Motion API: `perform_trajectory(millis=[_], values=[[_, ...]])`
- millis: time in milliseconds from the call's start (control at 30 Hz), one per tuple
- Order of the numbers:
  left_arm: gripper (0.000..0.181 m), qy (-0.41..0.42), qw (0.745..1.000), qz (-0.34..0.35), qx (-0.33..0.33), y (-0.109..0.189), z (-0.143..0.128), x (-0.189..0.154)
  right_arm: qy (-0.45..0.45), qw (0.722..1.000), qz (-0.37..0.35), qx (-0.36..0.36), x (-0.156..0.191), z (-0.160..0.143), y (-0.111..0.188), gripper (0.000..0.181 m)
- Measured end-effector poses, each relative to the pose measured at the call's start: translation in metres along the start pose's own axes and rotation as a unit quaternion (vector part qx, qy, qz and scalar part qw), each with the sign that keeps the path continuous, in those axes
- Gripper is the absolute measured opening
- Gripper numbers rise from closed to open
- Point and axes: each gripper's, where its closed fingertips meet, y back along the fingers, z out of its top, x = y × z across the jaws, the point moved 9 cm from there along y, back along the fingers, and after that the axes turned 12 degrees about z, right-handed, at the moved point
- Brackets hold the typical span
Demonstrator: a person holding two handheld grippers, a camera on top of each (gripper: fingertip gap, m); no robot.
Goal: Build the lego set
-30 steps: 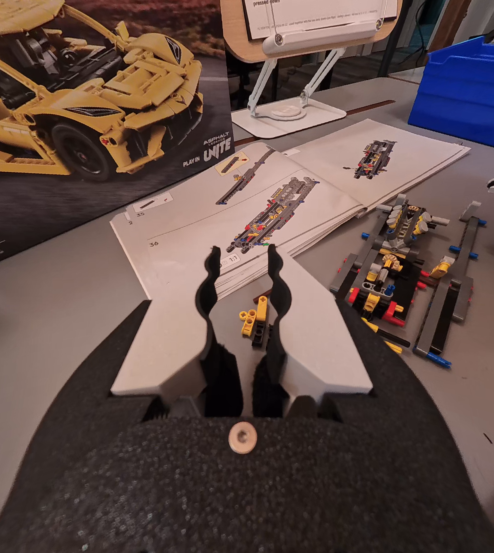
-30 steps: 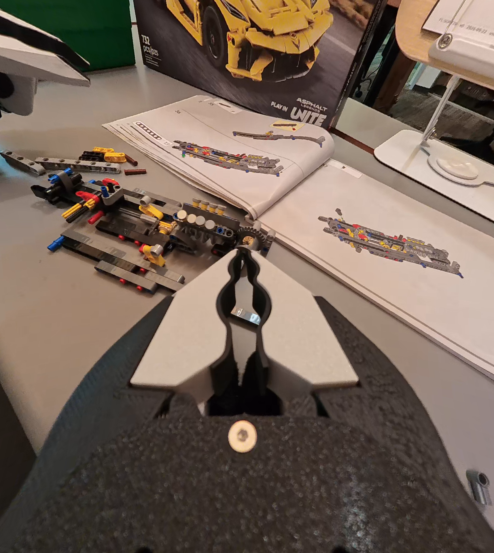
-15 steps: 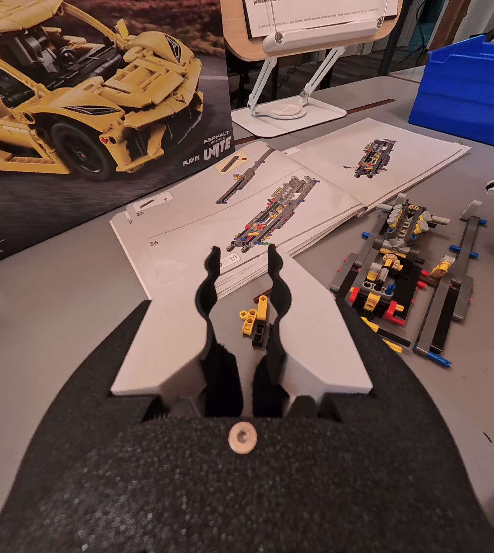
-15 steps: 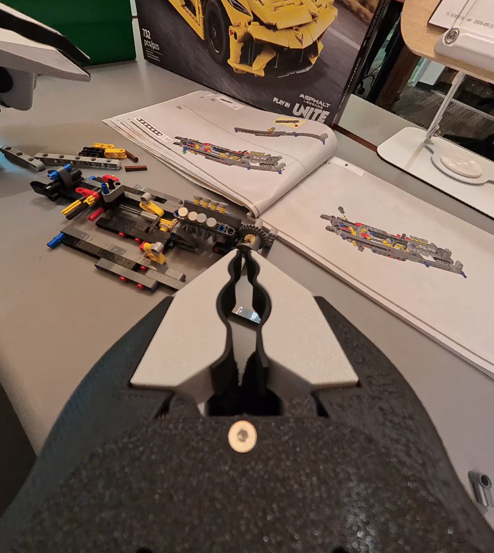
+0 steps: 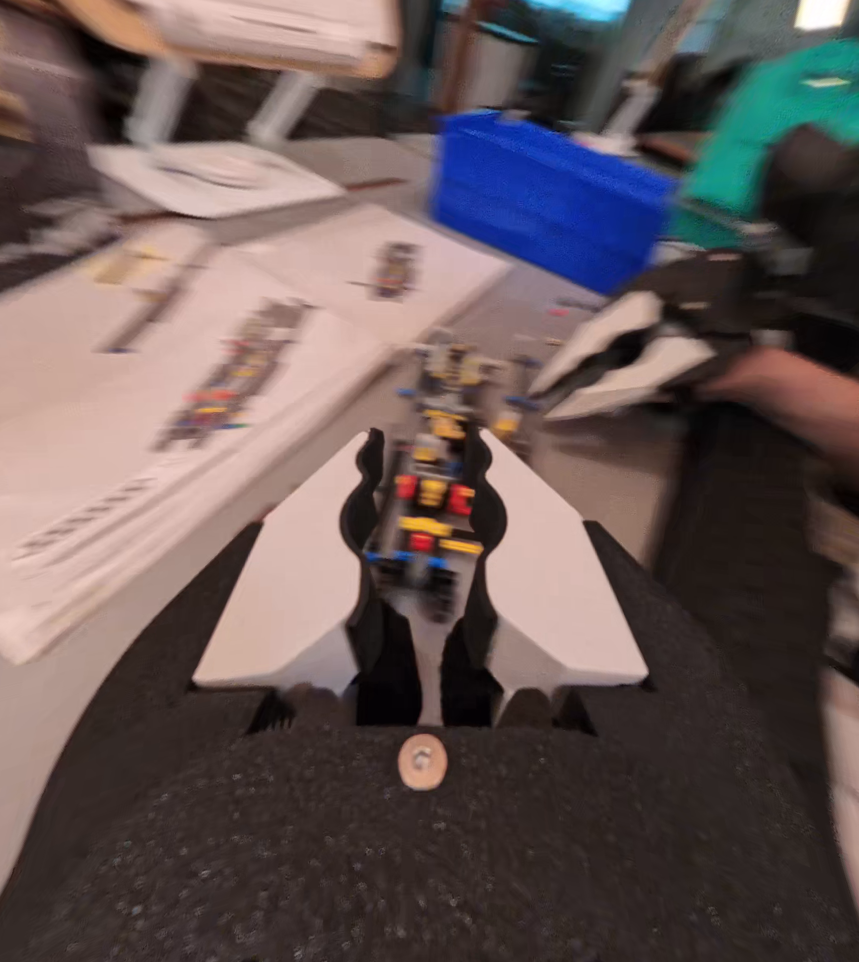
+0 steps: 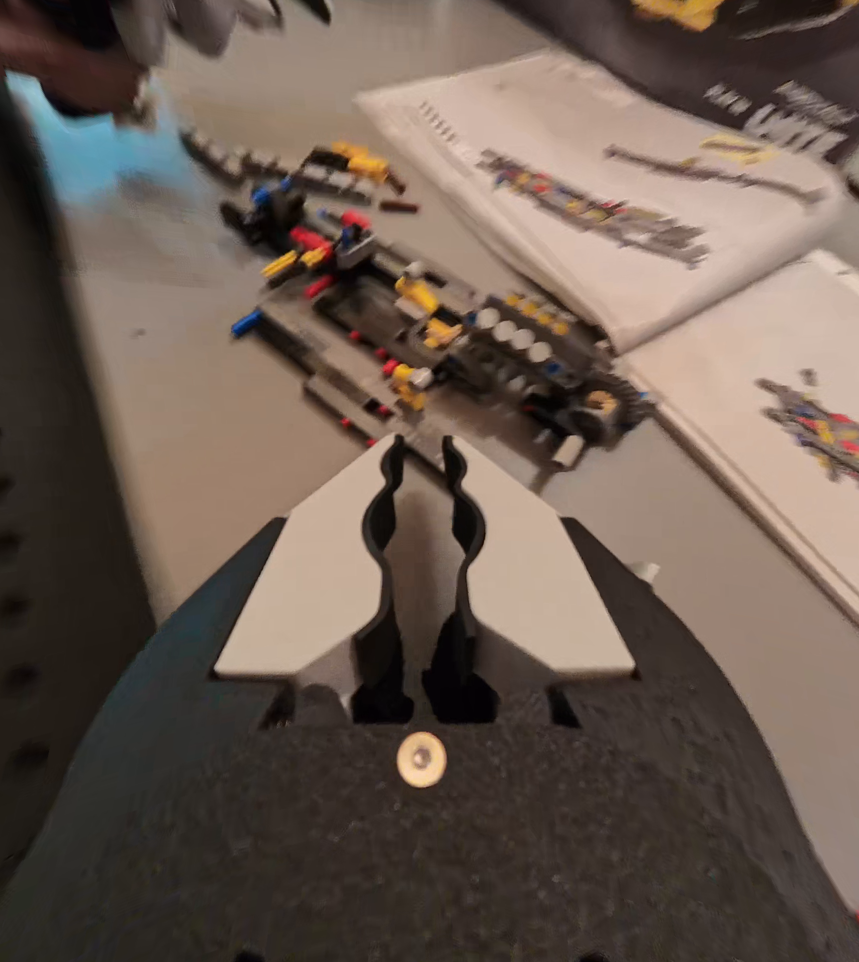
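The part-built dark grey lego chassis [image 6: 443, 338] with yellow, red and blue pieces lies on the grey table beside the open instruction booklet [image 6: 599, 182]. My right gripper [image 6: 422, 442] is open and empty, just short of the chassis's near side. In the left wrist view my left gripper [image 5: 424, 442] is open, and the end of the chassis [image 5: 432, 500] shows between its fingers; blur hides whether they touch. The right gripper [image 5: 619, 359] shows there too, beside the far end. A small yellow-and-black assembly [image 6: 359, 161] and a grey beam [image 6: 240, 161] lie beyond.
A blue bin [image 5: 547, 198] stands at the back right, with the set's box [image 6: 729, 52] behind the booklet. A person's forearm [image 5: 807, 406] reaches in from the right. A small grey piece [image 6: 645, 570] lies right of my right gripper. A dark perforated surface [image 6: 0, 468] borders the table's left edge. About 15 cm separates my left fingertips from my right.
My left gripper has swung right, from the small yellow-and-black assembly to the chassis end. My right gripper has opened and moved closer to the chassis. Both views are motion-blurred.
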Motion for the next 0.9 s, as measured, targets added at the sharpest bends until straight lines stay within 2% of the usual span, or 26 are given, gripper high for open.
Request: perform_trajectory(millis=[33,67,200,300,467,633,700,800,900], values=[[0.028,0.001,0.999,-0.046,0.013,0.004,0.000,-0.007,0.004,1.000,0.013,0.022,0.003,-0.001,-0.005,0.018],[0.025,-0.022,0.998,-0.060,0.030,0.009,-0.003,-0.012,0.006,0.999,0.021,0.036,0.005,-0.002,-0.008,0.021],[0.027,-0.155,0.978,0.010,0.139,0.021,-0.021,-0.019,0.022,0.998,0.011,0.065,0.009,-0.005,-0.013,0.024],[0.034,-0.194,0.956,0.022,0.218,0.021,-0.035,-0.024,0.022,0.998,0.000,0.051,0.010,-0.001,-0.012,0.026],[0.031,-0.190,0.950,0.031,0.246,0.005,-0.047,-0.021,0.025,0.998,-0.016,0.057,0.009,0.005,-0.017,0.029],[0.020,-0.189,0.952,0.030,0.239,-0.002,-0.045,-0.019,0.027,0.998,-0.020,0.059,0.005,0.007,-0.022,0.030],[0.017,-0.199,0.949,0.026,0.242,-0.004,-0.046,-0.019,0.025,0.998,-0.009,0.060,0.004,0.008,-0.025,0.027],[0.007,-0.219,0.947,0.030,0.234,-0.007,-0.048,-0.017,0.028,0.998,0.023,0.060,0.008,0.009,-0.027,0.014],[0.007,-0.215,0.949,0.017,0.229,-0.008,-0.048,-0.017,0.041,0.996,0.057,0.057,0.015,0.009,-0.031,0.020]])
